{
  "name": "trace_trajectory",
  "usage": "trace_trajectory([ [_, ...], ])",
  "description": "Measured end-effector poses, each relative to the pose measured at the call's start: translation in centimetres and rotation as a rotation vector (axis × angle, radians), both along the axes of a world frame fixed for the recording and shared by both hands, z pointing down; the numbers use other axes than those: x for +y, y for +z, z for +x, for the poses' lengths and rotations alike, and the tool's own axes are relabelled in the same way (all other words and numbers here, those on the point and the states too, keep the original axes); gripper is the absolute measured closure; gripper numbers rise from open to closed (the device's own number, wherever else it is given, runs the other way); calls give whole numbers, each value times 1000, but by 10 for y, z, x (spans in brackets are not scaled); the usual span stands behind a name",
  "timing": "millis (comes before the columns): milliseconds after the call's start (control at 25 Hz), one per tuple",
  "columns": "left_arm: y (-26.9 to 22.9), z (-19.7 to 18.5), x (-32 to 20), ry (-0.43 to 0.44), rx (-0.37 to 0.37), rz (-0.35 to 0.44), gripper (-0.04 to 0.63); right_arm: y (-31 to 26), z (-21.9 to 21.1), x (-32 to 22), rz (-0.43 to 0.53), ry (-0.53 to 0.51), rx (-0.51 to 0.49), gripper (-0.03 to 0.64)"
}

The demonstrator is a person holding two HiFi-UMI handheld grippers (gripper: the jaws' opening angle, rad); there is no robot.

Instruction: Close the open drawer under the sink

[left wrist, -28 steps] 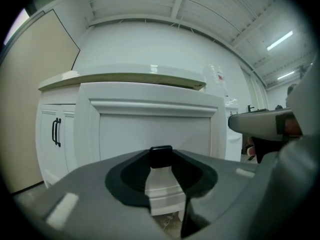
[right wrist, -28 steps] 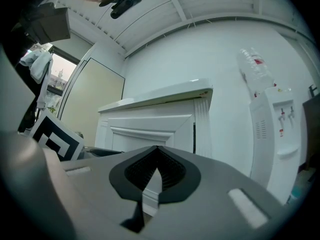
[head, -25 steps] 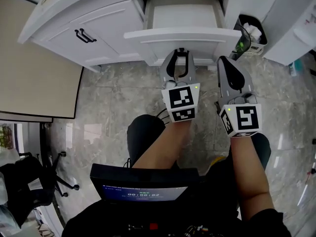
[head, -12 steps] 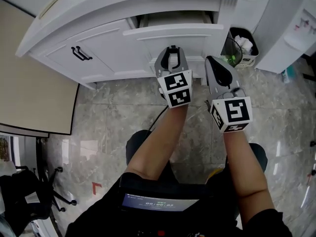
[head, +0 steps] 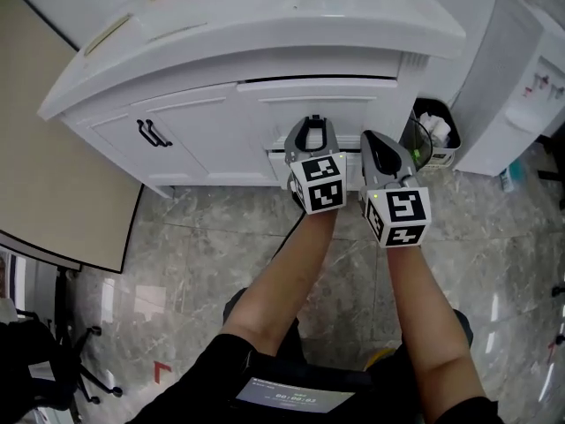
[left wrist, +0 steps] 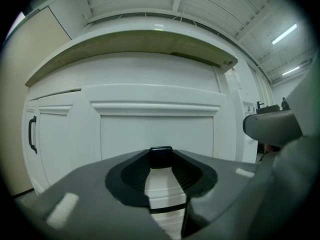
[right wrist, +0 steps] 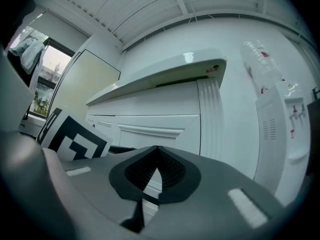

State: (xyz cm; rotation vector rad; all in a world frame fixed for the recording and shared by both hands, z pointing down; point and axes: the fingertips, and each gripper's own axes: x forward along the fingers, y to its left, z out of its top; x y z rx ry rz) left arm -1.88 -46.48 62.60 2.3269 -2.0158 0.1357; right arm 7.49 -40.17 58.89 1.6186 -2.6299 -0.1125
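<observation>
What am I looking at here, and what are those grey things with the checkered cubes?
A person holds a tool in each hand, with tongs in front: the left tongs and right tongs. The cubes are part of them. The overhead picture comes from a camera on the person's head, looking down; the other two come from cameras on each tool, looking along its tongs. Both tongs are shut and empty, near a cabinet whose drawer looks pushed in. A bin stands beside it.

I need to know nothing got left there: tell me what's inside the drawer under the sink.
The drawer is shut, so its inside is hidden. Only its white front shows, the left tool gripping a black knob there.
</observation>
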Motion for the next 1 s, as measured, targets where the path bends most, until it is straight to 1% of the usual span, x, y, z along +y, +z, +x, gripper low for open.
trace_trajectory([
  [80,0,-2,-6,0,9,-11,471,2,-5,-4,-11,-3,9,594],
  [200,-1,-3,-8,-9,11,1,469,2,-7,-9,-19,-4,7,594],
  [360,-3,-1,-7,23,37,-4,469,-4,-6,-7,-12,1,7,594],
  [480,-8,-7,6,33,74,0,442,-7,-4,0,-11,1,7,592],
  [600,-28,-8,32,49,96,23,440,-21,0,14,-9,-5,-12,592],
  [680,-53,-4,50,72,83,29,452,-44,4,25,-7,-5,-29,594],
  [720,-72,0,59,89,62,35,532,-61,7,31,-7,-1,-34,594],
  [760,-94,4,70,111,34,41,595,-81,9,38,-10,3,-35,594],
  [840,-143,12,94,154,-19,45,595,-129,11,54,-25,2,-29,594],
  [1000,-268,14,142,180,-33,23,595,-255,13,88,-56,-11,-27,594],
])
